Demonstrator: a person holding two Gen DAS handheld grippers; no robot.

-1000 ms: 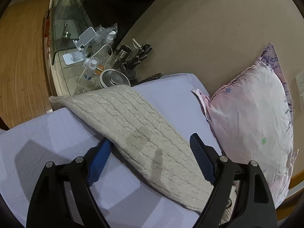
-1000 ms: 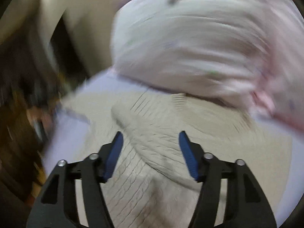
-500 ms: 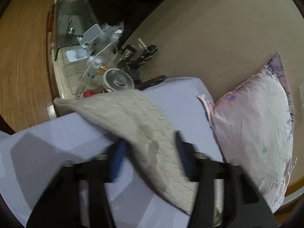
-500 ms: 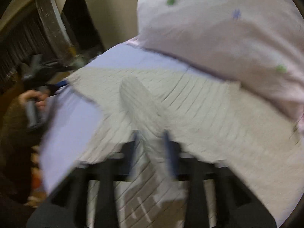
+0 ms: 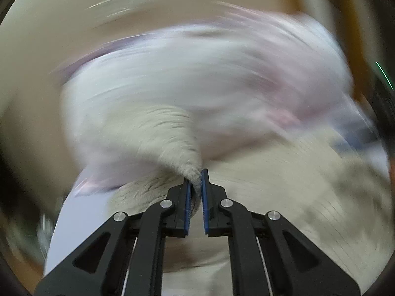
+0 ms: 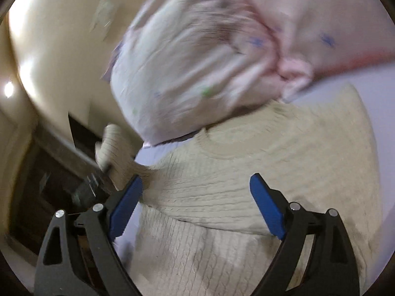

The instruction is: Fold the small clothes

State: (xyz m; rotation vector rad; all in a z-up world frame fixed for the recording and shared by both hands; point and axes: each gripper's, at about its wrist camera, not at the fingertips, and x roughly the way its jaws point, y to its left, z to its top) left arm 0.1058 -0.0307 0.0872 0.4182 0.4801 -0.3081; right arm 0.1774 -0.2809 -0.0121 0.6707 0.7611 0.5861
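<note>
A beige cable-knit sweater [image 6: 259,162] lies spread on a pale lilac sheet [image 6: 380,113], its round neckline toward the pillow. My left gripper [image 5: 195,180] is shut on a sleeve of the sweater [image 5: 172,138] and holds it lifted above the sweater's body [image 5: 284,187]. The lifted sleeve also shows in the right wrist view [image 6: 111,145] at the left. My right gripper [image 6: 195,197] is open, its blue pads wide apart just over the sweater's folded part.
A pink and white pillow [image 6: 197,56] lies right behind the sweater's neckline; it also fills the middle of the blurred left wrist view [image 5: 209,81]. A beige wall [image 6: 61,49] is behind. Dark furniture [image 6: 49,185] stands past the bed's left edge.
My left gripper closed on the sleeve and swung it up toward the pillow. My right gripper, shut on a sweater fold half a second ago, has opened and let it go.
</note>
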